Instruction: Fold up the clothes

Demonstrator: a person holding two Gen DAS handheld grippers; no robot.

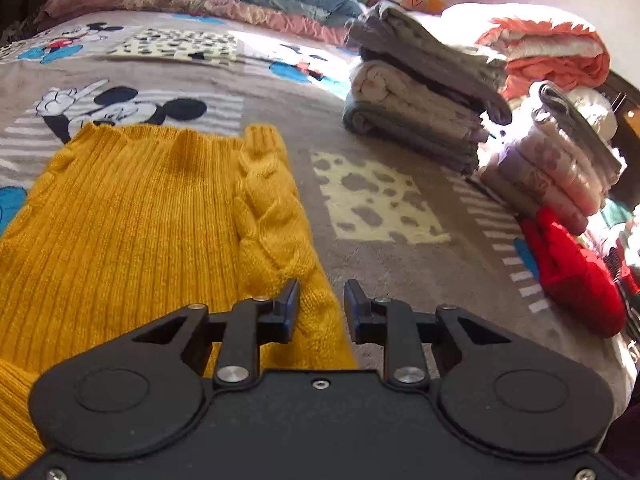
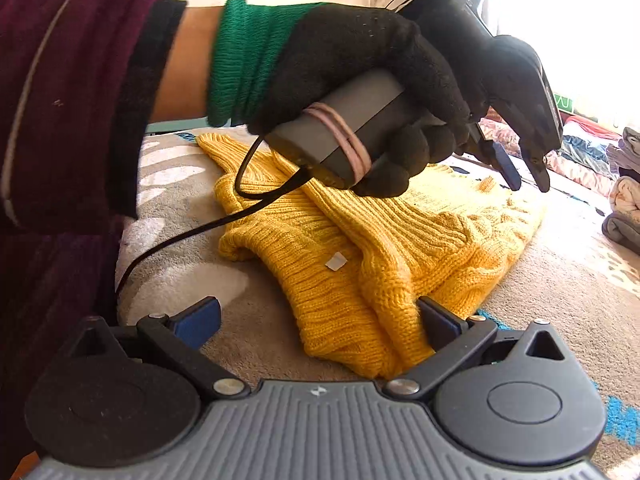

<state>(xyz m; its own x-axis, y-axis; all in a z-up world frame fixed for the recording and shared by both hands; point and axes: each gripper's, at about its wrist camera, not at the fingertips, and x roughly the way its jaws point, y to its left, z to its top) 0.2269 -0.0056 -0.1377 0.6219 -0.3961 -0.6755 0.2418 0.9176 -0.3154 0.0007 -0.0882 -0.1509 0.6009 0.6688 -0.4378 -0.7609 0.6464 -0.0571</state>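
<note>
My right tongs are spread wide with nothing pinched, and the near end of the yellow sweater lies between their tips, its edge touching one tip. The sweater lies flat on the cartoon blanket with its long side running away from me, so my right tongs are closest to that near end. My left tongs are only a little apart and hold nothing; they hang over the sweater's side edge, and the folded stacks sit farther off, beyond the sweater.
</note>
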